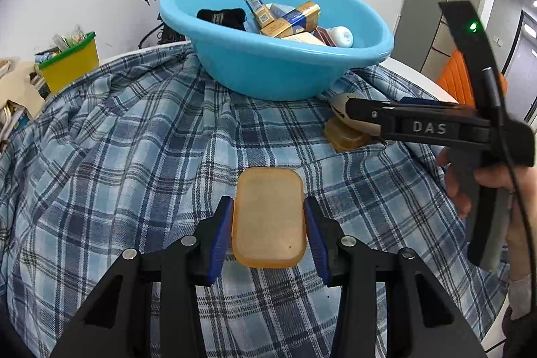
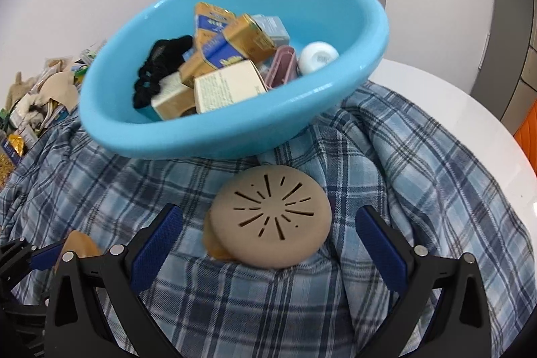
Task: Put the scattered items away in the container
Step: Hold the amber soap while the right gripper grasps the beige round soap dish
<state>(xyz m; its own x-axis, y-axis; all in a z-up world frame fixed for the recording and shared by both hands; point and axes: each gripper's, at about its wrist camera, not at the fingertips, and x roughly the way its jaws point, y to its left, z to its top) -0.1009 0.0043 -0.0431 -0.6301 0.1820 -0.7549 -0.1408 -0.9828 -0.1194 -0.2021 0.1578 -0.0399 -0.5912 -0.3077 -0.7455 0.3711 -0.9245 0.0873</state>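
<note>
The only lettering that reads cleanly is "DAS", in raised pale capitals on the black body of the right tool (image 1: 339, 109), seen side-on in the left wrist view. In the blue basin (image 2: 235, 136), the cream box (image 2: 228, 86) carries a block of small print on its facing side, and the gold-and-blue cartons (image 2: 231, 42) bear blue label panels with lettering, but all of it is probably too small and blurred to make out. The white round cap (image 2: 318, 56) shows a faint grey mark that cannot be read either.
</note>
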